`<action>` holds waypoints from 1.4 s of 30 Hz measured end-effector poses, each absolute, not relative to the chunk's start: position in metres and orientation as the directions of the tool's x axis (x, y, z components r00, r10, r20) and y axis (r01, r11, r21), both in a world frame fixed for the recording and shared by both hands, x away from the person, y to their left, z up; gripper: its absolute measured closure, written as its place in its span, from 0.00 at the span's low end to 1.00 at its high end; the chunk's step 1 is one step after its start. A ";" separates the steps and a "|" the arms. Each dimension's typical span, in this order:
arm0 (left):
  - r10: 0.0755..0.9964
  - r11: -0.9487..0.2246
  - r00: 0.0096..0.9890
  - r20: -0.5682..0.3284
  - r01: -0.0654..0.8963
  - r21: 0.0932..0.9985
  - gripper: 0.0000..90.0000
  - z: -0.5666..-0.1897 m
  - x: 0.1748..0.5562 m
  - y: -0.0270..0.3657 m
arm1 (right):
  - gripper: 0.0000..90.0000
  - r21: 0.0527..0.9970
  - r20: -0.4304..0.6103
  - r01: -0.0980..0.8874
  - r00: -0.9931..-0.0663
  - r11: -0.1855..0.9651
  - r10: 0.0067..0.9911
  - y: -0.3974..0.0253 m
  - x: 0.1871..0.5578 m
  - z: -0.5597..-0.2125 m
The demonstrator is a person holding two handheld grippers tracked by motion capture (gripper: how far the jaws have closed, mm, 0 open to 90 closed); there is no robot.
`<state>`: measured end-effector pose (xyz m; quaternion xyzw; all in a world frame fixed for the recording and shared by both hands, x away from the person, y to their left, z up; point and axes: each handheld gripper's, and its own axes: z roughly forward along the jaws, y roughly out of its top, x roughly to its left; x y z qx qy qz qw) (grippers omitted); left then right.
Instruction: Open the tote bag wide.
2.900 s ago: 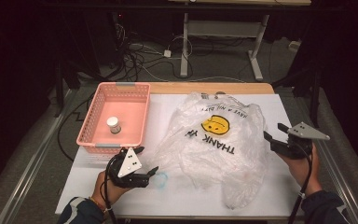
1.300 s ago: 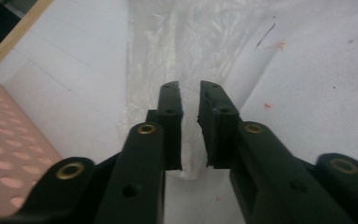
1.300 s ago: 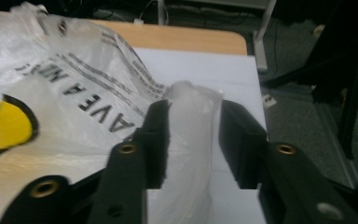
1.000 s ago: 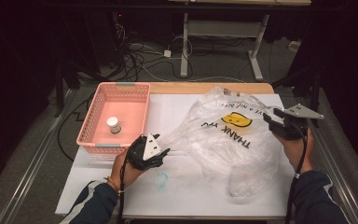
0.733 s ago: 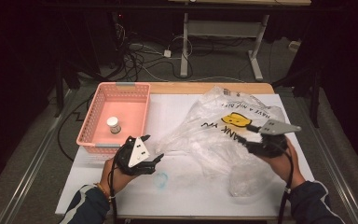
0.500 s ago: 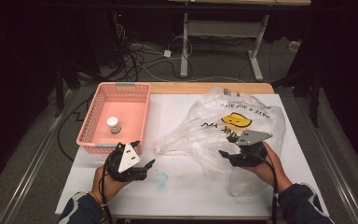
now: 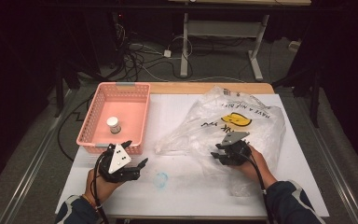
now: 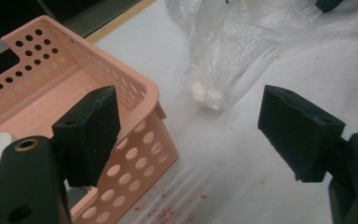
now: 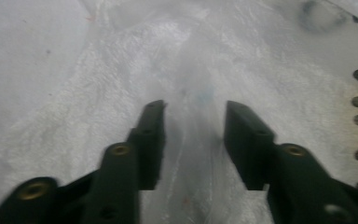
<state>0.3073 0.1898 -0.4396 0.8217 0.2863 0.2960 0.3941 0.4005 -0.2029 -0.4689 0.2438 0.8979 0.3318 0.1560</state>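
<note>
Bag-opening is the step in hand, as I judge it. At the left stands the pink perforated plastic basket with a small white-capped jar on its floor. My left claw hovers at the basket's near right corner, jaws spread wide with nothing between them, one jaw over the rim, the other over the white table; a small round bluish clear thing lies on the sheet just beside it. Further right lies the crumpled clear plastic bag with a yellow smiley face, its tapered end pointing toward the basket. My right claw rests down on the bag's middle, jaws parted narrowly astride a raised fold of film, not yet pinched. Next, I think, that claw must close on the fold, taking one layer only, while my left claw crosses to the tapered end.
</note>
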 end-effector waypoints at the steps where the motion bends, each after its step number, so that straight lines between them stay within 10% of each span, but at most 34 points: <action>1: 0.704 -0.526 0.661 0.261 0.238 0.817 0.22 -0.440 0.308 0.190 | 0.84 0.675 -0.096 0.350 -0.832 0.650 0.547 -0.203 0.401 -0.469; 4: 0.704 -0.528 0.660 0.262 0.240 0.815 0.23 -0.440 0.308 0.190 | 1.00 0.672 -0.107 0.349 -0.827 0.653 0.551 -0.201 0.401 -0.469; 20: 0.698 -0.533 0.664 0.266 0.235 0.813 0.23 -0.439 0.308 0.190 | 1.00 0.746 -0.141 0.283 -0.817 0.603 0.559 -0.204 0.383 -0.438; 22: 0.697 -0.536 0.665 0.267 0.236 0.811 0.23 -0.439 0.308 0.190 | 0.88 0.733 -0.156 0.278 -0.820 0.621 0.551 -0.203 0.383 -0.439; 24: 0.695 -0.537 0.668 0.266 0.237 0.809 0.23 -0.440 0.308 0.189 | 0.52 0.699 -0.137 0.313 -0.824 0.643 0.550 -0.200 0.388 -0.448; 29: 0.693 -0.540 0.670 0.266 0.238 0.807 0.23 -0.440 0.308 0.189 | 0.40 0.682 -0.095 0.346 -0.831 0.644 0.548 -0.196 0.396 -0.461; 34: 0.692 -0.540 0.672 0.263 0.241 0.806 0.23 -0.440 0.309 0.188 | 0.53 0.673 -0.044 0.405 -0.814 0.619 0.580 -0.194 0.412 -0.471; 38: 0.692 -0.544 0.671 0.266 0.243 0.803 0.23 -0.441 0.309 0.187 | 0.88 0.672 -0.042 0.439 -0.782 0.597 0.622 -0.194 0.420 -0.470; 42: 0.693 -0.544 0.670 0.266 0.244 0.803 0.23 -0.441 0.309 0.188 | 1.00 0.666 -0.065 0.441 -0.769 0.602 0.636 -0.192 0.422 -0.469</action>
